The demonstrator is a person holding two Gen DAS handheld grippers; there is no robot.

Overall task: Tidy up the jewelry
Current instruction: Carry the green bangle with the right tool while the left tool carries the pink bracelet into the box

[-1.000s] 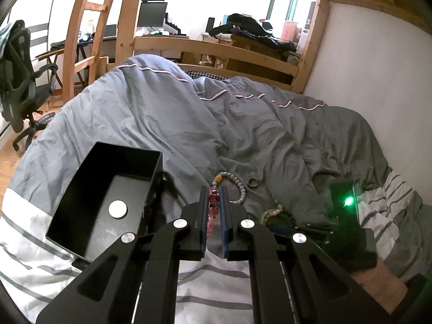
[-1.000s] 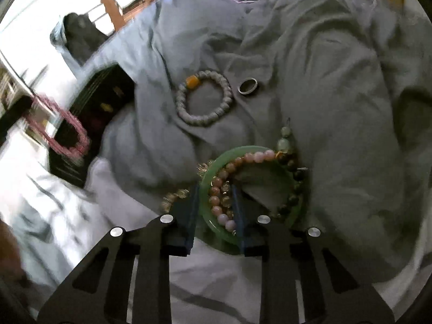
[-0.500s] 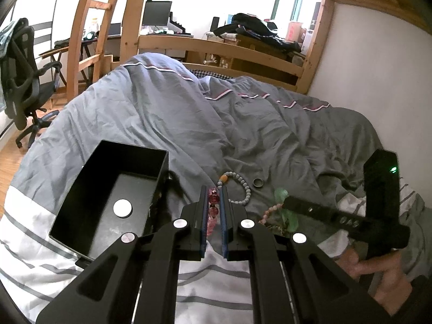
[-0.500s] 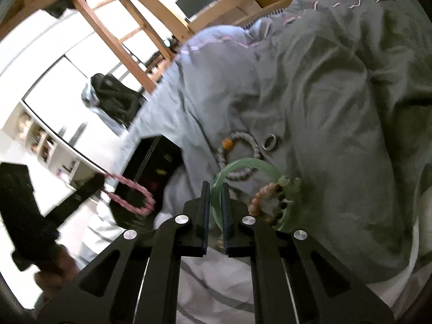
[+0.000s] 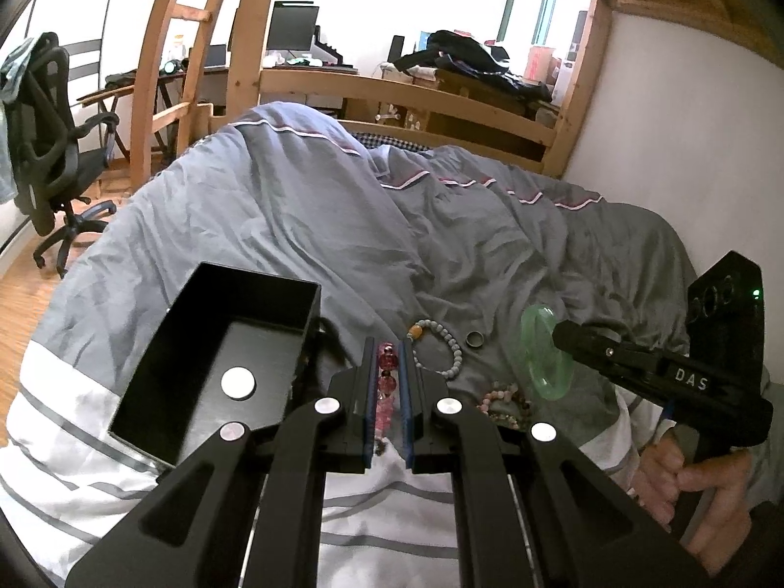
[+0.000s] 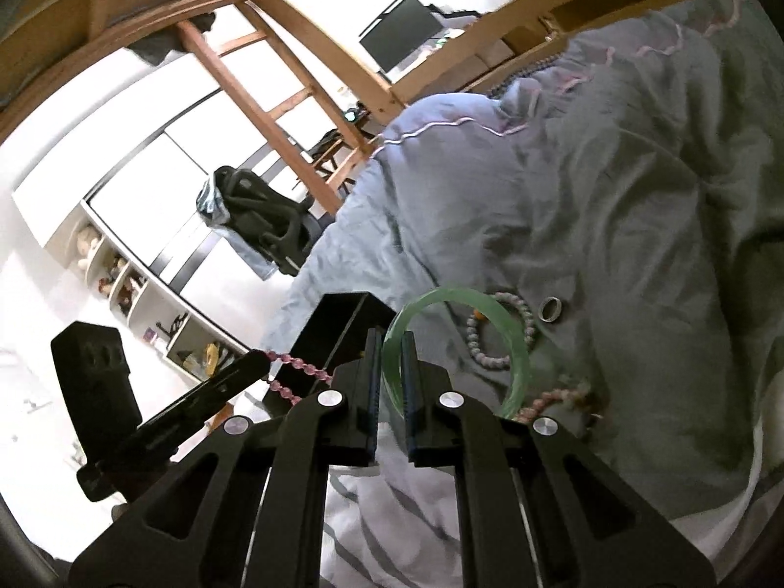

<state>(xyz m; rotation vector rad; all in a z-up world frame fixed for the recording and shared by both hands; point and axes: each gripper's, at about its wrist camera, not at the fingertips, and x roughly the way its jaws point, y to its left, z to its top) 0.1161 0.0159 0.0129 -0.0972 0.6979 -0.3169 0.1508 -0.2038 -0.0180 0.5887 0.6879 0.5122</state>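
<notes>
Left gripper [image 5: 387, 367] is clamped on a pink bead bracelet [image 5: 385, 382], beads pinched between both pads, held above the white striped sheet. Black box [image 5: 215, 362] sits at 9 o'clock of that gripper on the grey duvet [image 5: 343, 225], open top, 1 silver disc [image 5: 238, 383] on its floor.

Right gripper [image 6: 390, 372] is closed on the rim of a green bangle [image 6: 509, 338], lifted clear of the duvet, ring standing edge-on in the left wrist view. A hand [image 5: 705, 495] grips its handle at 3 o'clock.

On the duvet: grey bead bracelet [image 5: 443, 343] with 1 orange bead, at 1 o'clock of the left gripper; small metal ring [image 5: 474, 339] just beside it at 3 o'clock; pale pink bead bracelet [image 5: 504, 404] and darker beads below the bangle, count unclear.
</notes>
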